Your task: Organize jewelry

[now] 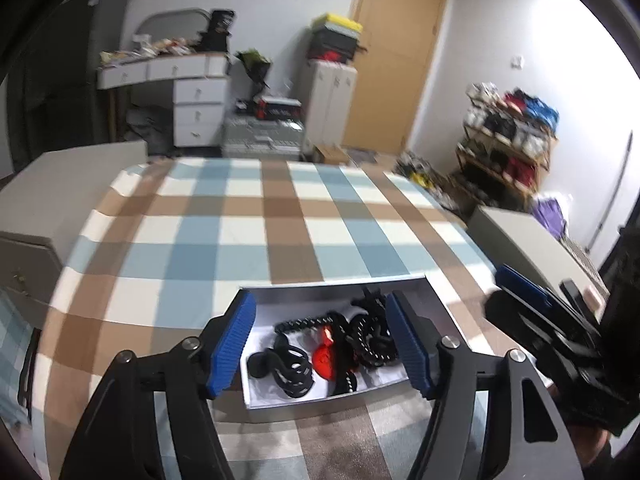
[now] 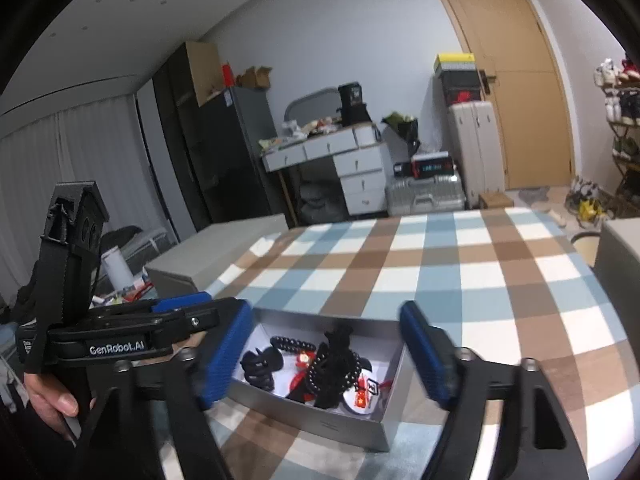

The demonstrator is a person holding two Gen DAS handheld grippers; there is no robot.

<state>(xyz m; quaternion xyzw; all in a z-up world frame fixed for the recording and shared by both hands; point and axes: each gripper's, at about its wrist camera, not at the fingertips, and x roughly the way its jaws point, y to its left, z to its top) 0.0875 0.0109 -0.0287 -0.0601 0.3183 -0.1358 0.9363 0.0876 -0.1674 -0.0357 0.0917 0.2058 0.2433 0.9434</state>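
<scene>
so the box [image 1: 280,294] sits near the front edge of the tabletop [image 1: 248,232], long side running along that edge, open top up. black beads [image 2: 334,368], a clip [image 2: 258,364] and red bits [image 1: 326,360] are piled inside. left gripper [image 1: 322,344] and right gripper [image 2: 326,356] both hang over it, spread wide, holding nothing. checked cloth beyond the box lies bare to the far edge. messy bedroom, wooden door [image 2: 516,72] behind.

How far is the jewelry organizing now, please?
Done: black bracelets, a black clip and red pieces lie together in the grey box on the checked cloth. In hand: nothing; left tongs and right tongs are open above the box. Left: the pieces look tangled, not sorted.
</scene>
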